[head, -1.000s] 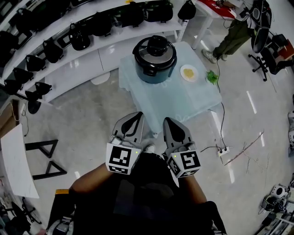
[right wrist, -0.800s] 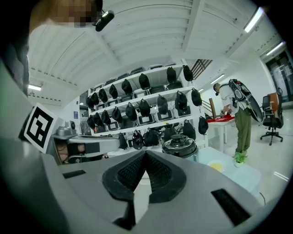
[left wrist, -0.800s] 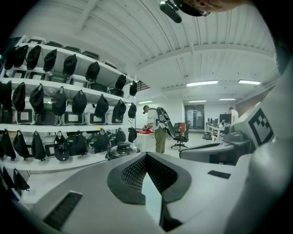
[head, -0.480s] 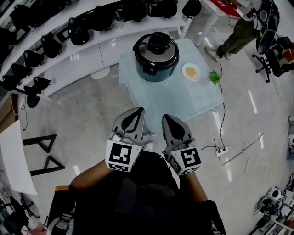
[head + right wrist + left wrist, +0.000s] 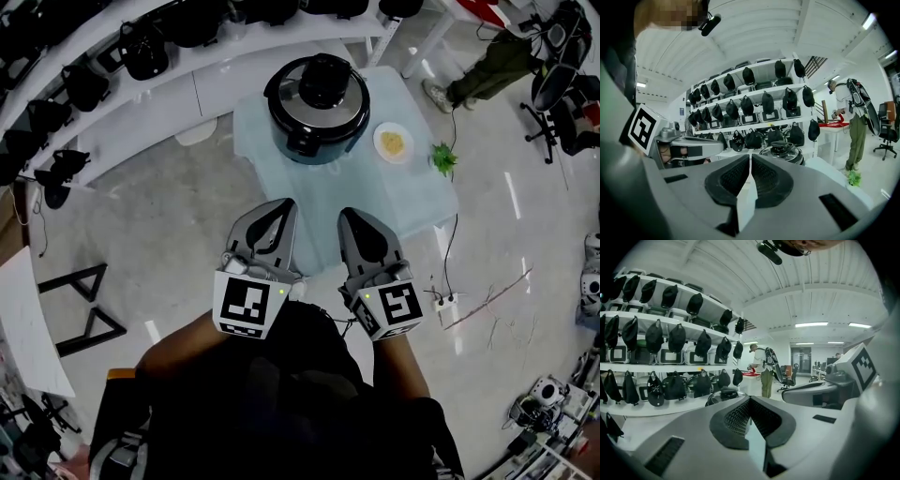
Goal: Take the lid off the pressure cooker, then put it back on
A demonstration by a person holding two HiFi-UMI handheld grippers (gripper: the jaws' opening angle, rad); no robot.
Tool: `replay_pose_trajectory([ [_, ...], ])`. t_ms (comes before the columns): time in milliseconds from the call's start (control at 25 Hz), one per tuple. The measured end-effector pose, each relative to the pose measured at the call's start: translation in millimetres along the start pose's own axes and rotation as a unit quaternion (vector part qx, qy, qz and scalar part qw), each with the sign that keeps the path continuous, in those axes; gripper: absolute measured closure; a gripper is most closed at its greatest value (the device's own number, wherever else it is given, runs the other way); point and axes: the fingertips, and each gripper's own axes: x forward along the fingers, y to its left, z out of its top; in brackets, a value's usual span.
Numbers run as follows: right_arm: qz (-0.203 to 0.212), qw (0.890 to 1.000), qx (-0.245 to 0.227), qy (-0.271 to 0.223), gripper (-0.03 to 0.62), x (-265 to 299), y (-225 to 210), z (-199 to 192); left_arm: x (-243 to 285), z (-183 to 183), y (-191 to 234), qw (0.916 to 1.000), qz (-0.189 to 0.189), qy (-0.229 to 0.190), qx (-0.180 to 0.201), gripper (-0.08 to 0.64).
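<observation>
The pressure cooker (image 5: 317,105) stands at the far side of a small table under a pale blue cloth (image 5: 375,202), its steel lid with a black knob (image 5: 323,79) on top. My left gripper (image 5: 280,207) and right gripper (image 5: 352,218) are held side by side over the floor, short of the table's near edge, both shut with nothing in them. In the left gripper view the cooker (image 5: 723,394) peeks just above the closed gripper (image 5: 750,399). It sits ahead of the closed gripper (image 5: 750,155) in the right gripper view, cooker (image 5: 783,152) with its lid on.
A white plate of food (image 5: 392,142) and a green sprig (image 5: 442,157) lie on the table's right side. Curved white shelves with black bags (image 5: 141,56) run behind. A person (image 5: 497,64) stands far right. A power strip and cables (image 5: 441,302) lie on the floor.
Both grippers have moved forward together toward the table, which now lies closer in the head view. Both stay shut; the cooker has not moved.
</observation>
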Motion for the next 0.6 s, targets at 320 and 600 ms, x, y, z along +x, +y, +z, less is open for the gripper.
replay_pose_trajectory([
  [320,0.015,1.000,-0.019,0.012,0.577,69,-41,18,63,11,46,0.9999,0.006,0.004,0.008,0.554],
  [600,0.013,0.999,-0.041,0.020,0.541,132,-78,38,119,13,92,0.9998,0.005,0.018,-0.009,0.554],
])
